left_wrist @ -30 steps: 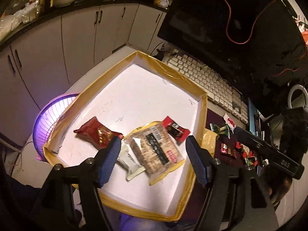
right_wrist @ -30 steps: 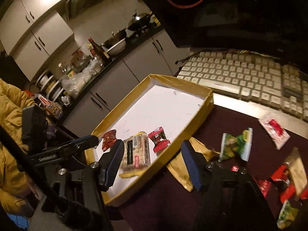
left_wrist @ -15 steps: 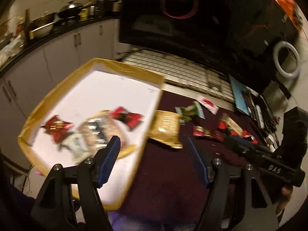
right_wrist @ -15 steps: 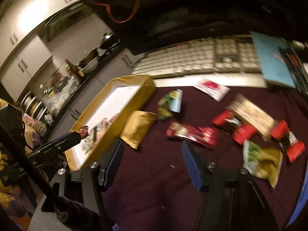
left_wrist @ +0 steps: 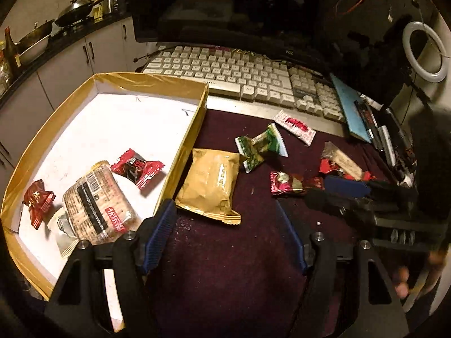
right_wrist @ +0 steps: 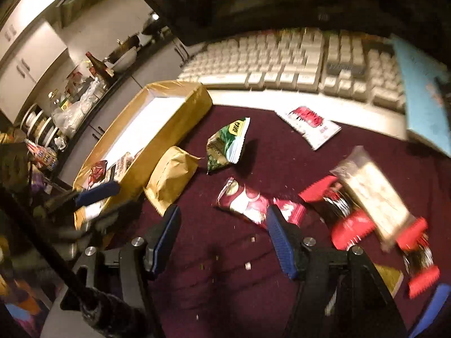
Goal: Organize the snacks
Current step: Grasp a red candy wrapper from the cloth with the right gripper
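A gold-rimmed white tray [left_wrist: 183, 146] at the left holds a cracker packet [left_wrist: 95, 202], a red candy [left_wrist: 136, 167] and two small packets. Loose on the maroon mat [left_wrist: 225, 267] lie a gold packet [left_wrist: 210, 186], green packets [left_wrist: 259, 146], a white-and-red sachet [left_wrist: 294, 126] and a maroon packet [right_wrist: 248, 200]. My left gripper [left_wrist: 225, 233] hangs open and empty just short of the gold packet. My right gripper [right_wrist: 222, 236] is open and empty too, its right finger close to the maroon packet. Red candies and a pale bar [right_wrist: 372, 188] lie blurred at the right.
A white keyboard [left_wrist: 239, 73] and a dark monitor [left_wrist: 225, 8] stand behind the mat. A blue notebook [left_wrist: 349, 107] and pens [left_wrist: 377, 132] lie at the right, with a ring light [left_wrist: 425, 50] beyond. Kitchen cabinets and pans fill the far left.
Both grippers have swung right, away from the tray and out over the mat, and come lower. Both stayed open and empty. The snacks have not moved.
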The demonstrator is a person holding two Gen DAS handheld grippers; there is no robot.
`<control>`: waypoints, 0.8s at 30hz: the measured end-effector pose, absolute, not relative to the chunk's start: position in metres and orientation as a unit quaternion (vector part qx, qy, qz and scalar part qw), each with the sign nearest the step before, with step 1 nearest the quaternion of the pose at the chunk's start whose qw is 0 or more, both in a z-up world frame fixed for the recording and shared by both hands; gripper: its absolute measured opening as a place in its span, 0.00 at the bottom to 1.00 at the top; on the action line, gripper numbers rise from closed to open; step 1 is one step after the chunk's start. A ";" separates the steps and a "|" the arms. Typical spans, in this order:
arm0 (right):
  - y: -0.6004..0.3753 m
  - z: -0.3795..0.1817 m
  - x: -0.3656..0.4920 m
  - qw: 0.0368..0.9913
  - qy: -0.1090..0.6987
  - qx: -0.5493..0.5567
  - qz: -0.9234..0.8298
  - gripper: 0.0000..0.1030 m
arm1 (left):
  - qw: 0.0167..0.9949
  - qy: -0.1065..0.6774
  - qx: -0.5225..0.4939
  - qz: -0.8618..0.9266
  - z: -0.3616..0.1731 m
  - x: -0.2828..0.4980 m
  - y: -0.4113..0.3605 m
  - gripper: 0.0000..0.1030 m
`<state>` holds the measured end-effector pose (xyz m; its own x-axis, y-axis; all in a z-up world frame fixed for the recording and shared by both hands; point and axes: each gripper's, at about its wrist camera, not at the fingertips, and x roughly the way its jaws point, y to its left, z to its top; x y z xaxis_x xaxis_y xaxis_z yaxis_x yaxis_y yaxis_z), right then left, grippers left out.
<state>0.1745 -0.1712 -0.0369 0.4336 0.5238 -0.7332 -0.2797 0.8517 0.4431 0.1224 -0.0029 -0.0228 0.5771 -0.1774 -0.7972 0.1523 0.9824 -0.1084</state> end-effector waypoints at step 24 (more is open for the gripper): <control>-0.139 -0.048 0.145 0.841 0.474 0.063 0.254 0.49 | 0.883 0.446 -0.084 -0.118 -0.018 0.115 0.024 0.70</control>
<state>0.1454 -0.1391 -0.0485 0.4212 0.4872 -0.7650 -0.3675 0.8628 0.3471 0.1149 0.0244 -0.0179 0.5752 -0.2828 -0.7676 0.1328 0.9582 -0.2535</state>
